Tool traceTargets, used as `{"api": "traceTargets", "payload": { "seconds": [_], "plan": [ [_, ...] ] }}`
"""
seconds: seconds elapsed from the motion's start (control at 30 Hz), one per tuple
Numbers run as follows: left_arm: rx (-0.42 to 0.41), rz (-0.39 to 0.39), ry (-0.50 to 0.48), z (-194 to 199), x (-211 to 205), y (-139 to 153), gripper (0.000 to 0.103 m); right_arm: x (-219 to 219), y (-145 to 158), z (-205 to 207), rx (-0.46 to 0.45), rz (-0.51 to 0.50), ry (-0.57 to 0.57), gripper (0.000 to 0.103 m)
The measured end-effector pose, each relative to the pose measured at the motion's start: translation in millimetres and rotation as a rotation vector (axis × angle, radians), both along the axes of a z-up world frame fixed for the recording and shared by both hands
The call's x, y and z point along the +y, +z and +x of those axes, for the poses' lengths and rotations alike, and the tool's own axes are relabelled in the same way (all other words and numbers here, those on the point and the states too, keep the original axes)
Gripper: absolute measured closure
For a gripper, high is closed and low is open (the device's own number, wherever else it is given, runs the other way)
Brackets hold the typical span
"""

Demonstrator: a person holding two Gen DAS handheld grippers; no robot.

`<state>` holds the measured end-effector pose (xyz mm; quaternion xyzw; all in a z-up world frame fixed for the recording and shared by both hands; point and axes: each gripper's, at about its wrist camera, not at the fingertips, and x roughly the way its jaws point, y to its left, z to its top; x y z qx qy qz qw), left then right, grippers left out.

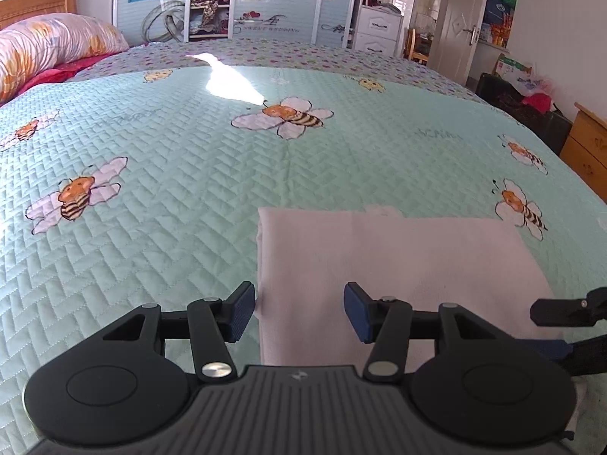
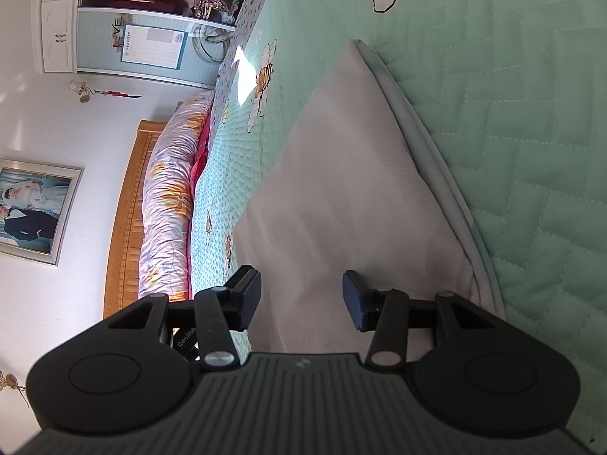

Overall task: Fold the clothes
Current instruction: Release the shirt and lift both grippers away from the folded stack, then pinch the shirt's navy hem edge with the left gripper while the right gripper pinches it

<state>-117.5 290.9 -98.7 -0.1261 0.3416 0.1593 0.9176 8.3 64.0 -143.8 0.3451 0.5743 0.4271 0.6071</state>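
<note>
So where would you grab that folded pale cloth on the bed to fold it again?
Probably at the near corners. The pale cloth lies flat on the green bee quilt, so only its edges offer a lip. The left tool, open, already straddles the near-left corner; the right tool, also open, faces the opposite side. Come in low from the near edge.

- Green quilted bedspread (image 1: 170, 197) with bee prints covers bed.
- Floral bolster pillow (image 1: 45, 45) at 10 o'clock, against wooden headboard (image 1: 38, 3).
- Wardrobe (image 1: 242, 0) at 12 o'clock.
- Wooden nightstand (image 1: 586, 151) at 3 o'clock.
- Framed photo (image 2: 34, 208) on wall, right wrist view, 9 o'clock.
</note>
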Motion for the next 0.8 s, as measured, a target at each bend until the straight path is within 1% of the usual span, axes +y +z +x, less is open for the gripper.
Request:
{"api": "traceTargets", "payload": {
  "seconds": [0.07, 0.2, 0.23, 0.27, 0.3, 0.37, 0.47, 0.5, 0.57, 0.67, 0.8],
  "plan": [
    [0.004, -0.02, 0.006, 1, 2, -3, 0.049, 0, 0, 0, 0.002, 0.006, 0.001, 0.054],
    [0.004, -0.018, -0.028, 4, -1, 1, 0.05, 1, 0, -1, 0.005, 0.014, 0.0, 0.054],
    [0.003, -0.017, -0.041, 4, -2, 2, 0.052, 1, -1, -1, 0.006, 0.016, -0.002, 0.054],
    [0.004, -0.018, -0.053, 6, -2, 3, 0.059, 2, -1, -2, 0.007, 0.018, -0.004, 0.054],
    [0.009, -0.037, -0.062, 7, -1, 3, 0.068, 3, -1, -2, 0.006, 0.019, -0.006, 0.054],
    [0.007, -0.131, -0.04, 9, 9, 1, 0.077, 4, -1, -3, 0.004, 0.021, -0.007, 0.054],
    [-0.002, -0.27, 0.025, 7, 29, -3, 0.081, 5, -1, -4, 0.002, 0.024, -0.009, 0.054],
    [-0.005, -0.31, 0.053, 6, 35, -4, 0.082, 6, -1, -4, 0.002, 0.025, -0.009, 0.054],
    [-0.011, -0.338, 0.092, 3, 41, -4, 0.082, 7, -1, -4, 0.004, 0.028, -0.01, 0.054],
    [-0.019, -0.356, 0.109, -2, 43, -5, 0.082, 9, -2, -3, 0.004, 0.03, -0.011, 0.054],
    [0.0, -0.343, 0.098, 0, 42, -6, 0.081, 11, -2, -3, 0.002, 0.032, -0.012, 0.054]
  ]
}}
